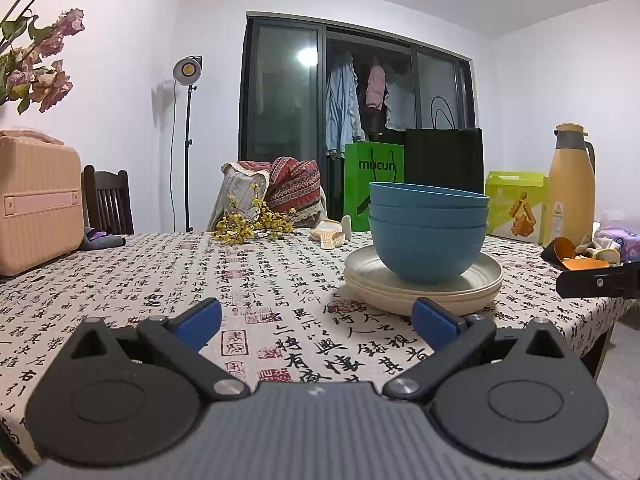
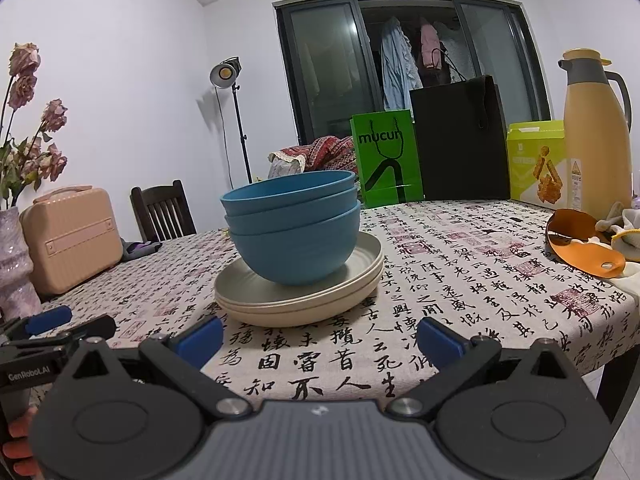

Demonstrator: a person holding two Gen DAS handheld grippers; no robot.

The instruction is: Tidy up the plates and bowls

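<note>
Here the table [image 1: 248, 280], draped in a cream cloth printed with black calligraphy and red seals, has a broad bare stretch between its near edge and the dishes, and its right edge drops away to the floor just beyond the stack. The left hand-held gripper [image 1: 316, 318] hovers low over the near part of the cloth, level and pointing at the room's far side, its blue-tipped fingers [image 1: 202, 320] spread wide with nothing between them. The right hand-held gripper [image 2: 320, 338] sits likewise near the front edge, fingers apart and empty, the stack straight ahead of it. Three nested blue plastic bowls [image 2: 294, 232] stand upright in the middle of a stack of cream round plates [image 2: 300, 300], which rests flat on the cloth; the top bowl's inside is hidden from both views. Farther back stand a green paper bag [image 2: 386, 160], a black paper bag [image 2: 460, 140] and a tall yellow thermos jug [image 2: 596, 132], well apart from the stack.
</note>
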